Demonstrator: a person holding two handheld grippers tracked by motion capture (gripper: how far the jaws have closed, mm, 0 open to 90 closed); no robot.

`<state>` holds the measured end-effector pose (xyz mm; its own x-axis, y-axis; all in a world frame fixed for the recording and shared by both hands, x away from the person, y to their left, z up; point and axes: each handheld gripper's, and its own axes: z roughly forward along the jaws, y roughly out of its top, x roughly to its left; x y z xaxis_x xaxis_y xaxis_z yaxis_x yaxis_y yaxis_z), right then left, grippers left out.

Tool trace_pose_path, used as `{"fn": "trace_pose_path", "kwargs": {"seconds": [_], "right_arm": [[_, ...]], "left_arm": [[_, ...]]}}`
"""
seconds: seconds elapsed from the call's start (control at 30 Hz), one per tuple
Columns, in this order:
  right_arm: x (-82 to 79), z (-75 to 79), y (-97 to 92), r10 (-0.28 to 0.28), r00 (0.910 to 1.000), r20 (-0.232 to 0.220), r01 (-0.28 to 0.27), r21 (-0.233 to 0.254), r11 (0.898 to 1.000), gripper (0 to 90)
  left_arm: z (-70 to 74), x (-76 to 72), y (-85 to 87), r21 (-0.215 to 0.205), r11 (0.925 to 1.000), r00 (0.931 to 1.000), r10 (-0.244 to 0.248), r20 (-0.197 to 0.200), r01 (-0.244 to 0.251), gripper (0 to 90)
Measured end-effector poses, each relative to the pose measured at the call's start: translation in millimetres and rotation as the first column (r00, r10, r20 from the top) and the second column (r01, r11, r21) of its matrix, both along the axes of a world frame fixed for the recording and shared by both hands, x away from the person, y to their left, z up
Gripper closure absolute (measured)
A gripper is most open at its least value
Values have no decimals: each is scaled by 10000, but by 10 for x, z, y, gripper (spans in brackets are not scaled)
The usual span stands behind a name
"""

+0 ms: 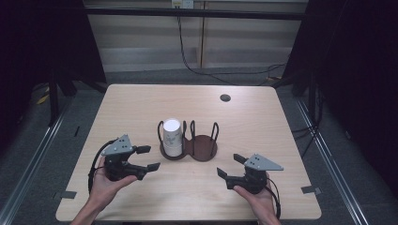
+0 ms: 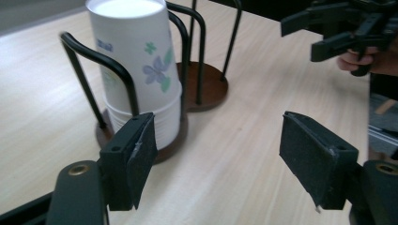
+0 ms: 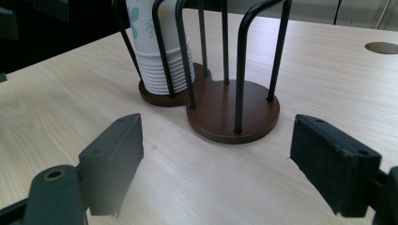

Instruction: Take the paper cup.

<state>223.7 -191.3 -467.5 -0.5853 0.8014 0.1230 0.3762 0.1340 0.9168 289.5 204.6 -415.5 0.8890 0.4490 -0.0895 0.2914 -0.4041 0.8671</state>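
We held the left gripper [image 1: 144, 158] with its jaws apart and empty, and the right gripper [image 1: 228, 166] likewise gaping on nothing. The stack of paper cups [image 1: 172, 137] stood upright, upside down, in the left bay of the 2-bay cup holder [image 1: 202, 149] at mid-table, ahead and right of the left gripper, the nearer one. The left gripper view showed the flower print [image 2: 157, 72]; the high view showed both hands.

Cup stack [image 3: 157, 51] top cut off
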Motion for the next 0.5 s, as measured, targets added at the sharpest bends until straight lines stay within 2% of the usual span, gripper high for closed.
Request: {"fn": "trace_pose_path", "kwargs": {"seconds": [0.13, 0.2, 0.23, 0.37, 0.4, 0.5], "right_arm": [[-9, 0, 9, 54, 10000, -70, -54, -22, 10000, 172], [-4, -4, 11, 59, 10000, -71, -59, -25, 10000, 172], [-2, -6, 12, 88, 9999, -89, -88, -63, 9999, 173], [-10, -3, 17, 171, 9998, -56, -171, -38, 9998, 181], [-12, -5, 19, 213, 9998, -55, -213, -65, 9998, 181], [-9, -18, 30, 333, 9993, -175, -334, -76, 9994, 181]], "left_arm": [[37, 29, -34, -85, 9999, 9997, 88, -232, -90, 287], [64, 54, -71, 120, 9999, 9998, 29, -172, -27, 294], [85, 100, -84, 175, 9998, 9994, 88, -320, -83, 309], [116, 156, -91, 277, 9995, 9989, 151, -443, -138, 314], [128, 165, -94, 156, 9998, 9984, 106, -564, -97, 310], [190, 187, -124, 414, 9991, 9994, -23, -333, 37, 306]]}}
